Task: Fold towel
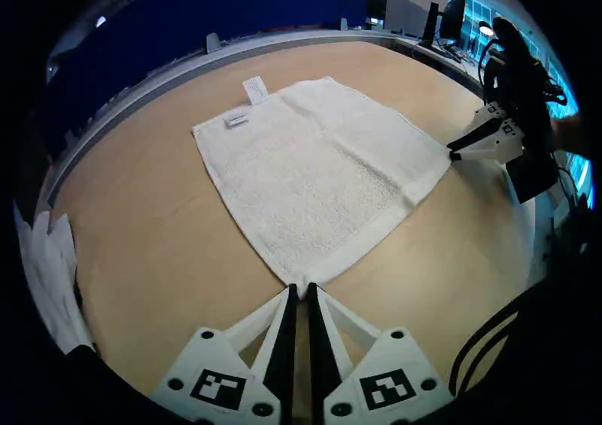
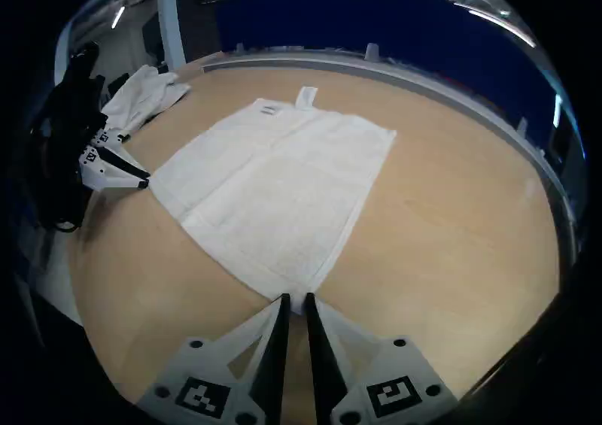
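Note:
A white towel lies spread flat on the wooden table, its label tags at the far edge. In the left gripper view my left gripper is at the towel's nearest corner, fingers drawn together on the corner's tip. In the right gripper view my right gripper pinches the adjacent corner the same way. Each gripper also shows across the towel in the other's view: the right gripper and the left gripper, both low at the table with tips on the towel's edge.
A second white cloth lies bunched at the table's end, beyond the left gripper. A blue partition runs behind the table's far rim. Monitors stand past the other end. A dark chair back is near.

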